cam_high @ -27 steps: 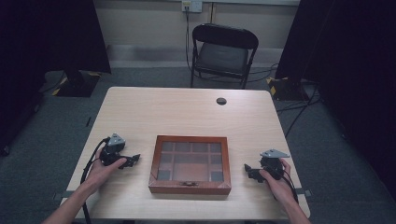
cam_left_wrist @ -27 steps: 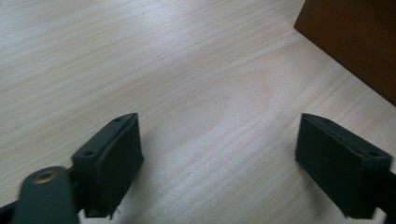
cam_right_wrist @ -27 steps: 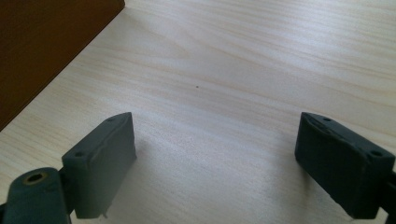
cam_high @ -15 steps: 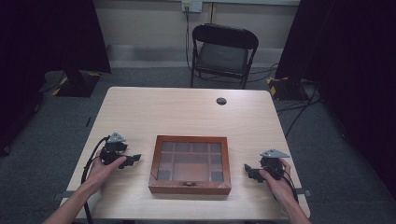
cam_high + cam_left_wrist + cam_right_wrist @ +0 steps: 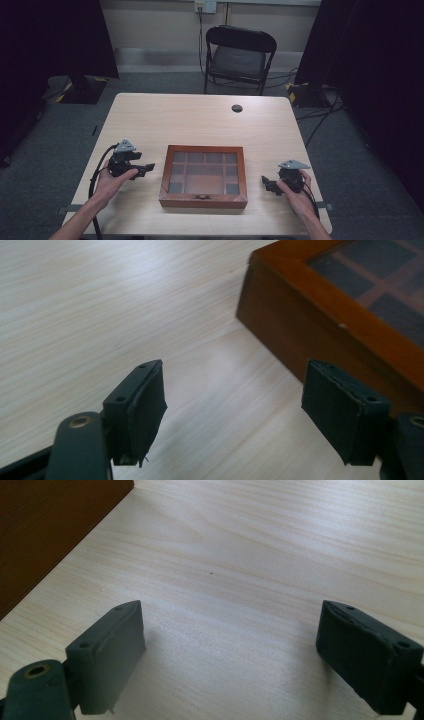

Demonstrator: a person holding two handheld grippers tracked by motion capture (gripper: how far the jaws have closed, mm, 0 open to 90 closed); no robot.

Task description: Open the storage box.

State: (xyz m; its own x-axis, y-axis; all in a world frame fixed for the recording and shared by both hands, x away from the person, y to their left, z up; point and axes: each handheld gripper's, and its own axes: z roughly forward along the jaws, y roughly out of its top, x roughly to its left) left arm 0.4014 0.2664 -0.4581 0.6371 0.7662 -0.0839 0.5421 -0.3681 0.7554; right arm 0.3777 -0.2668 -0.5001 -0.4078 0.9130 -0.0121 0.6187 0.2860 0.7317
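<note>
A shut wooden box [image 5: 203, 176] with a glass grid lid and a small front clasp lies flat near the table's front edge. To its left, my left gripper [image 5: 148, 167] rests low over the table, open, its tips a short way from the box's left wall [image 5: 305, 325]. In the left gripper view the pads [image 5: 145, 405] have nothing between them. On the other side my right gripper [image 5: 266, 182] is open too, pointing at the box's right wall [image 5: 50, 535], with bare wood between its pads [image 5: 115, 645].
The light wooden table [image 5: 200, 120] has a small dark cable hole [image 5: 237, 108] toward the back. Behind it stands a black folding chair [image 5: 239, 55]. Cables trail across the grey carpet at the right. Dark curtains hang on both sides.
</note>
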